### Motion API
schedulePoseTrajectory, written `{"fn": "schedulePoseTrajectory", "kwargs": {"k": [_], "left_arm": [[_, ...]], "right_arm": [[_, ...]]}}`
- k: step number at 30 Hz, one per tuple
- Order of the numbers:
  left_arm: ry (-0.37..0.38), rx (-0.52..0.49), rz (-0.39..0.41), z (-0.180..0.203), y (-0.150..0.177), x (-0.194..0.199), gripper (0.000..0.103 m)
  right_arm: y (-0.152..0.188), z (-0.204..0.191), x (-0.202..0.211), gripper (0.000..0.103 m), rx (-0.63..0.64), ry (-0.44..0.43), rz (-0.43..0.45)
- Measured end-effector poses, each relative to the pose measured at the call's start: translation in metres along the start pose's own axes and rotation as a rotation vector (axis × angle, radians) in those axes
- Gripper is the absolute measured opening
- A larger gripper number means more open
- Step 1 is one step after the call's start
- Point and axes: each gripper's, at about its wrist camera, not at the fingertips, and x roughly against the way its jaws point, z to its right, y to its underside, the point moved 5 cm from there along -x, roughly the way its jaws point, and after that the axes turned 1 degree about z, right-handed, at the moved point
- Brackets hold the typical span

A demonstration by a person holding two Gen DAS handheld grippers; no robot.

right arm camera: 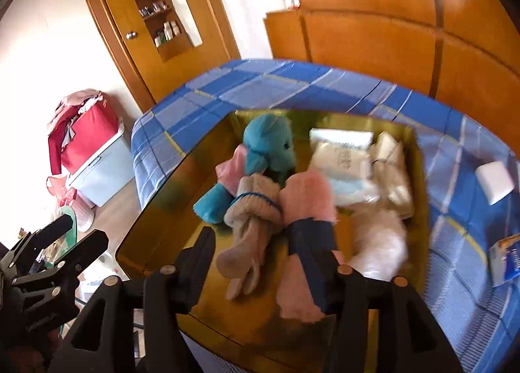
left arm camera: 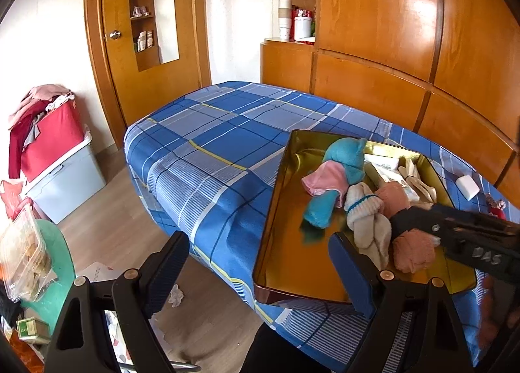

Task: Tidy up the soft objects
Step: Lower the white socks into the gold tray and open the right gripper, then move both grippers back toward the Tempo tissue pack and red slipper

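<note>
Right gripper point(right arm camera: 260, 262) stands part-open over the pink sock point(right arm camera: 305, 197) lying in the gold tray point(right arm camera: 156, 226) (apparently released); left gripper point(left arm camera: 256, 269) waits wide, empty, beside it.

Teal plush point(right arm camera: 269, 145), cream socks point(right arm camera: 250, 220) and pink socks point(right arm camera: 307, 197) lie bunched in the gold tray point(right arm camera: 156, 210).
</note>
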Motion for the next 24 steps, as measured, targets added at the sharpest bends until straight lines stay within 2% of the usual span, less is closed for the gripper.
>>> {"fn": "schedulePoseTrajectory", "kwargs": {"k": [3,11,18,24], "left_arm": [[0.006,-0.013,0.000,0.006,-0.001,0.001,0.088],[0.026,-0.057,-0.004,0.025,-0.001,0.002,0.088],[0.062,-0.104,0.006,0.047,-0.004,0.007,0.088],[0.120,-0.167,0.018,0.078,-0.008,0.011,0.088]], "right_arm": [[-0.002,0.010,0.017,0.067,-0.002,0.017,0.042],[-0.003,0.062,0.059,0.067,-0.029,0.118,0.090],[0.011,0.135,0.102,0.067,-0.116,0.252,0.125],[0.036,0.226,0.156,0.067,-0.289,0.413,0.170]]}}
